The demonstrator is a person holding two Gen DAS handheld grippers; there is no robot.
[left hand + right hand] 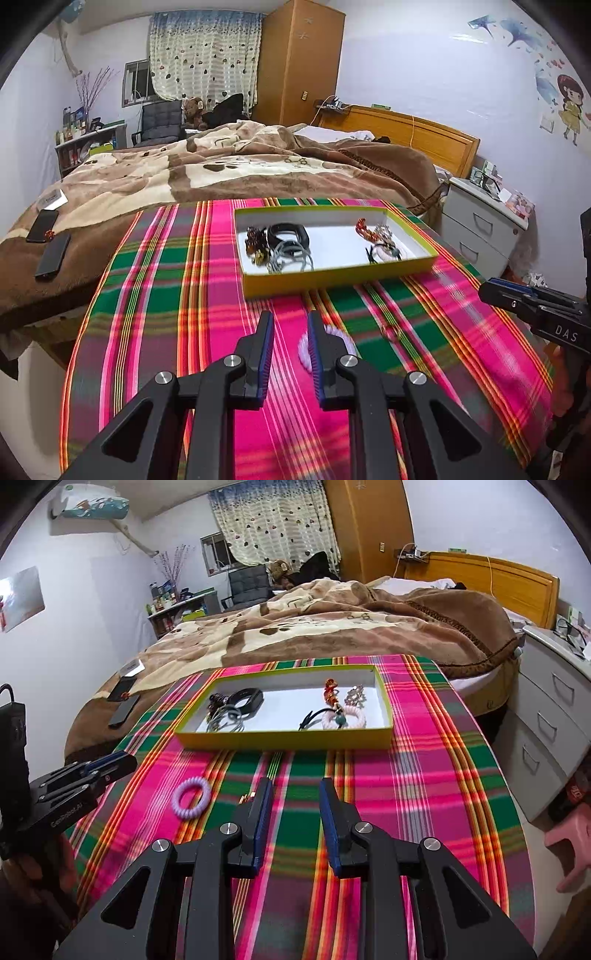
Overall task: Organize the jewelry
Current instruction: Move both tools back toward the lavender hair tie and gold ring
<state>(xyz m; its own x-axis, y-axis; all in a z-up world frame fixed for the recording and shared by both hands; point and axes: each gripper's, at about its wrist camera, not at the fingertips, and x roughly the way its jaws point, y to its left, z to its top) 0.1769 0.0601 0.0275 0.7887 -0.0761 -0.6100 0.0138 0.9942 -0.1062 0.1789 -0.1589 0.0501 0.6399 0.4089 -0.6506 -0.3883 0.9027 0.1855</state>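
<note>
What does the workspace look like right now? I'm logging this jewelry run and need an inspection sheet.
Surface: plaid cloth, pink, green and orange, covering the table.
Job's things: tray with bangles and a dark band on its left, hair ties and ornaments on its right; purple coil tie on the cloth, outside the tray.
Clutter: small gold piece by the right gripper.
Grippers: left gripper open, empty; right gripper open, empty.
Cables: yellow cord over the headboard.
Surroundings: bed, two phones, nightstand.

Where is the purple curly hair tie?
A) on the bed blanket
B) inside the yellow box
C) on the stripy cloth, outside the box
C: the purple curly hair tie lies on the stripy cloth, in front of the yellow box.
</note>
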